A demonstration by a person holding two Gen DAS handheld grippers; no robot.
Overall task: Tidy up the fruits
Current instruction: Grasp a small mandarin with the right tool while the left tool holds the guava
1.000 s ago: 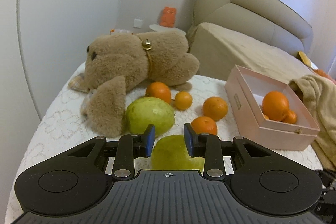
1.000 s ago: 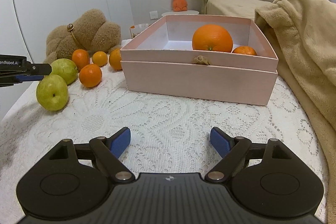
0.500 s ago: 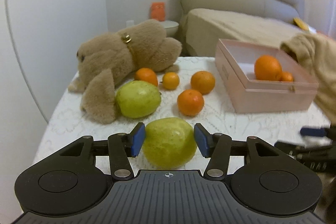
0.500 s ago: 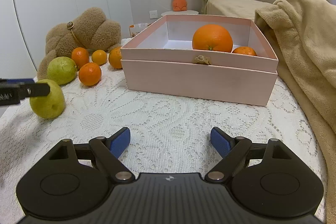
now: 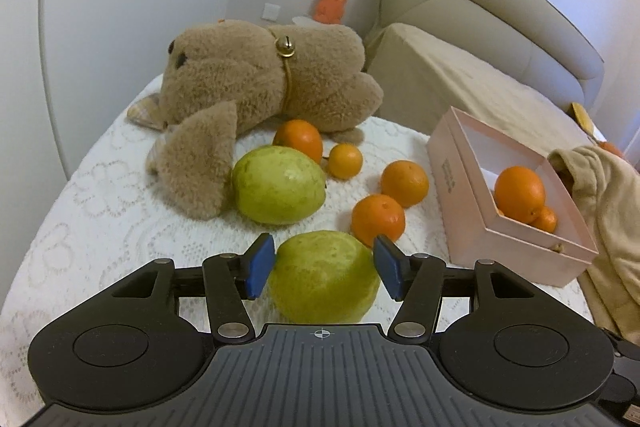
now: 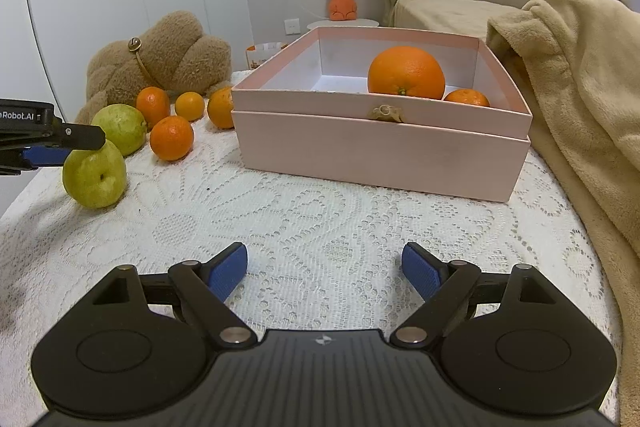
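Green guava (image 5: 323, 277) between left hand-held gripper (image 5: 323, 273) pads, seemingly touching, grip uncertain.

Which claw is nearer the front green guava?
Left. The left claw straddles the front green guava, pads at its sides. The right claw hangs open over bare lace tablecloth, well apart from it.

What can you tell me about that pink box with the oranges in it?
The pink box is square, open-topped and looks like stiff card, white inside. A seam runs around its walls and a small tan clasp sits on the front. It stands upright on the lace cloth. Inside lie a big orange and a small orange beside it. A beige blanket lies along its right side.
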